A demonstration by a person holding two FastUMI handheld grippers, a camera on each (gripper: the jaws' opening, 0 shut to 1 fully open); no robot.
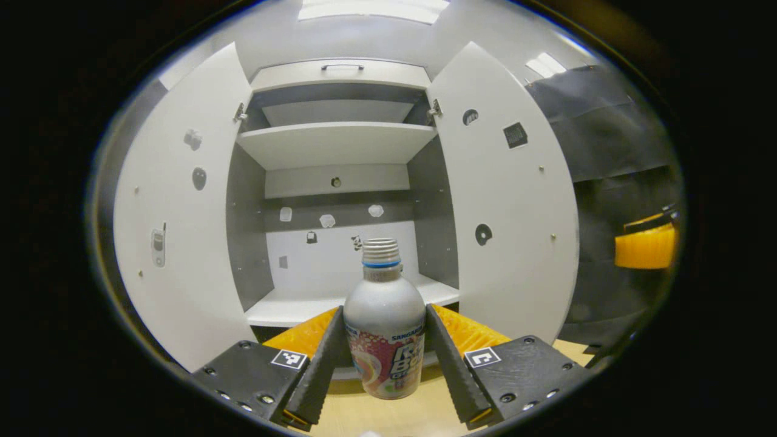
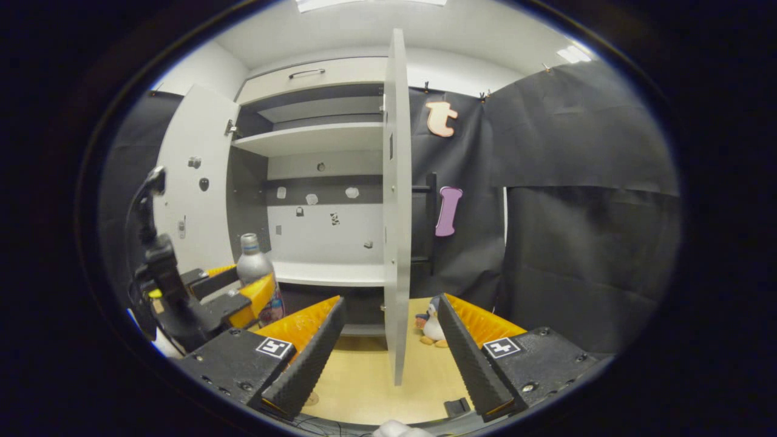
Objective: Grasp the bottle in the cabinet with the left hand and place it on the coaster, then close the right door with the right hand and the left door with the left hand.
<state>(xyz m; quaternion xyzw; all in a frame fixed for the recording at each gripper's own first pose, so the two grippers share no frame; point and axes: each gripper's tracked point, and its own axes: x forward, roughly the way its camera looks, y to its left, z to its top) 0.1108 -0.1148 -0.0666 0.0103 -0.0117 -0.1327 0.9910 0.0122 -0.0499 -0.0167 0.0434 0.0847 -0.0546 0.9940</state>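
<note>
Clamped upright between the left gripper (image 1: 385, 352) fingers, out in front of the open cabinet (image 1: 337, 142): the bottle (image 1: 385, 328), base low over the wooden tabletop (image 1: 394, 416), contact underneath unclear. Spread wide apart, holding nothing: the right gripper (image 2: 391, 349) fingers, astride the edge-on right door (image 2: 397, 200). Half hidden behind a finger: a toy penguin (image 2: 432, 325).

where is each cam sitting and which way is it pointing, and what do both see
Left gripper view: rides the left gripper, facing straight into the open cabinet; its own fingers flank the bottle.
Right gripper view: rides the right gripper, facing the edge of the right door, a penguin toy beyond; its own fingers stand apart.
Shared: the cabinet, the bottle, the left gripper.
</note>
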